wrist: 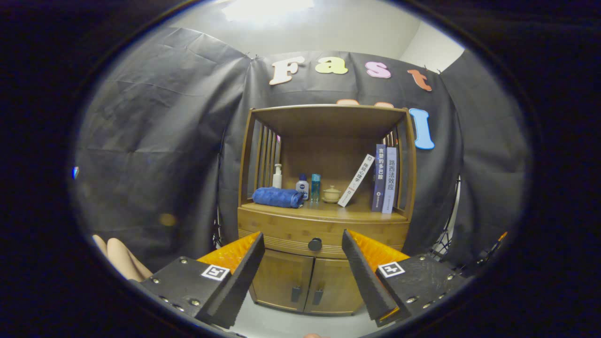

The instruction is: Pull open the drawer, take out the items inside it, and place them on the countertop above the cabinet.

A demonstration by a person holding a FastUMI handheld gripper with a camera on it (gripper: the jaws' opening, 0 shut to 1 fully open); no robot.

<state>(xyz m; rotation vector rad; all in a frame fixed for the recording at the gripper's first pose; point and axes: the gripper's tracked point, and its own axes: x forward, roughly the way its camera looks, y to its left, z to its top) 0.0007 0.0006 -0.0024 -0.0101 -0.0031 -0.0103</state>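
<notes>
Wood throughout: the cabinet [324, 206] stands against the booth wall, its drawer [281, 230] closed beneath the countertop [328, 212], where a rolled towel [278, 197], bottles [310, 187] and books [382, 178] already sit. The drawer's contents are hidden. The dark knob [314, 244] lies beyond your fingers, centred in the gap between them. Your gripper [303, 241] is spread wide, holding and touching nothing. To open the drawer well, advance straight, keep the knob centred, close both fingers on it squarely, then pull level along the drawer's travel, not downward.
</notes>
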